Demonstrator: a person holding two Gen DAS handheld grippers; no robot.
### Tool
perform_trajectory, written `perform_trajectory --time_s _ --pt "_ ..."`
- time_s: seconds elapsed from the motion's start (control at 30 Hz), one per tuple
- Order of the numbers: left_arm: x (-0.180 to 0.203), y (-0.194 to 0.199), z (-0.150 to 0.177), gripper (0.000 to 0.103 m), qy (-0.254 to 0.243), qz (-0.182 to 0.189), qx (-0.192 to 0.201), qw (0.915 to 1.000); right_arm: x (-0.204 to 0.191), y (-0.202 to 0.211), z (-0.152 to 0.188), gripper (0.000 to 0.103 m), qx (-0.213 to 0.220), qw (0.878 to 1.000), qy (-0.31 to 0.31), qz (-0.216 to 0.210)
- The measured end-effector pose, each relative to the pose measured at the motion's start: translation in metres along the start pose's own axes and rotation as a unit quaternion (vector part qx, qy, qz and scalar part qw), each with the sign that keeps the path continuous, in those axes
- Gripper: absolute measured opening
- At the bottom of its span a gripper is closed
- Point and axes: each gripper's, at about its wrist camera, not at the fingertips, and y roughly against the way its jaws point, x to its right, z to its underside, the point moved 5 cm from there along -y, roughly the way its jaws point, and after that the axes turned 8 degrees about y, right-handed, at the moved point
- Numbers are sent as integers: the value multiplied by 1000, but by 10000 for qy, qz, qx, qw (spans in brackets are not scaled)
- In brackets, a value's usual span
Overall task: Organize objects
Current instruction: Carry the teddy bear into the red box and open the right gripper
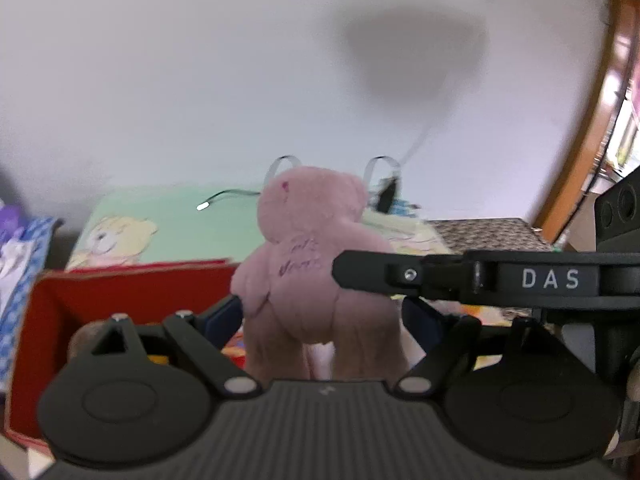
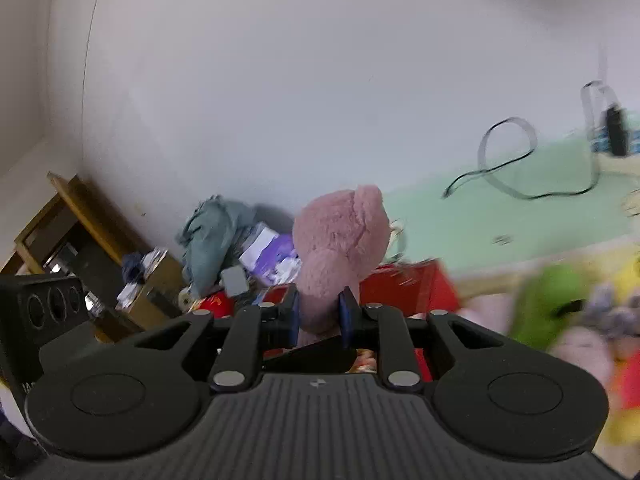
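Pink teddy bear (image 2: 340,248) clamped between right jaws.

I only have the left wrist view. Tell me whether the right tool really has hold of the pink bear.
Observer: Yes. In the right wrist view the right tool is shut on the pink bear, with both blue pads pressed into its lower body.
Operator: Report what lies to the right of that tool.
Observer: A green plush toy, in a blurred heap of other soft toys.
Operator: Now the left side.
Observer: A teal cloth is bundled against the wall, next to a wooden shelf.
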Motion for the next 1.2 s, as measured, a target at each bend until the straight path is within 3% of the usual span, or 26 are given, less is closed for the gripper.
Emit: perform_trajectory --time_s 0.13,0.23,0.37,0.5,0.73,0.83,1.03,1.2 --pt "-45 -20 11 84 120 -223 -245 9994 -8 -49 14 21 -337 9993 144 4" --pt "-71 -45 21 84 284 -139 -629 9975 -5 -73 23 21 -593 9976 221 280" --pt "-87 -74 32 82 374 -31 -1103 9932 8 -91 36 21 -876 9936 204 679" --pt "-89 -87 44 79 137 -54 -1305 9913 15 -97 47 22 -1123 9877 230 1064" --pt "-83 -94 53 81 150 154 -1536 9879 10 -87 47 29 -968 9837 316 1485" --pt "-80 -102 62 81 67 74 -1644 9863 8 -80 44 28 -839 9822 268 1660" --pt "-71 -92 65 84 42 307 -1551 9874 -3 -80 43 28 -892 9848 130 1483" --pt "-81 -83 58 84 -24 -170 -1525 9882 -6 -76 45 28 -824 9800 237 1797"
